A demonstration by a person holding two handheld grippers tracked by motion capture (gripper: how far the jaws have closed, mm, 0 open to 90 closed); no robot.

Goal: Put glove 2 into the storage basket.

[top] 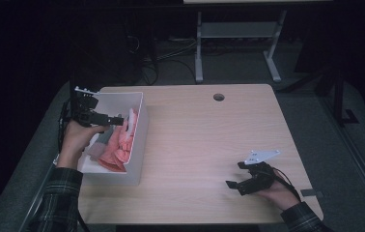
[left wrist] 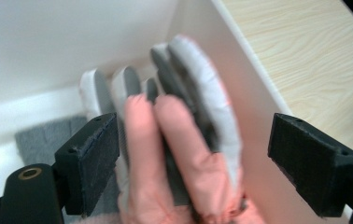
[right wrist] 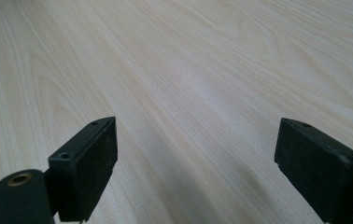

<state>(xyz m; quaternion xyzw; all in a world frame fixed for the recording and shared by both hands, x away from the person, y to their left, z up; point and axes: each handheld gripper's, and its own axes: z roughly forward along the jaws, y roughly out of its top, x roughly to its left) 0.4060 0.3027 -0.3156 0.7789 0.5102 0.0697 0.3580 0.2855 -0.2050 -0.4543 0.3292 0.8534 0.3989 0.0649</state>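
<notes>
From the high view, your left gripper [top: 115, 119] hovers over the bin [top: 141, 140] at nine o'clock, gloves [top: 120, 145] inside; lift straight up without snagging them. Left gripper view: jaws spread, pink glove [left wrist: 174, 154] loose between them. Right gripper view: right gripper [right wrist: 195, 168] released over the table [right wrist: 202, 70].

pink glove [left wrist: 174, 154] blurred and cut off by the lower edge in the left tool's view, grey item [left wrist: 44, 137] in the white bin [left wrist: 48, 37] partly hidden
</notes>
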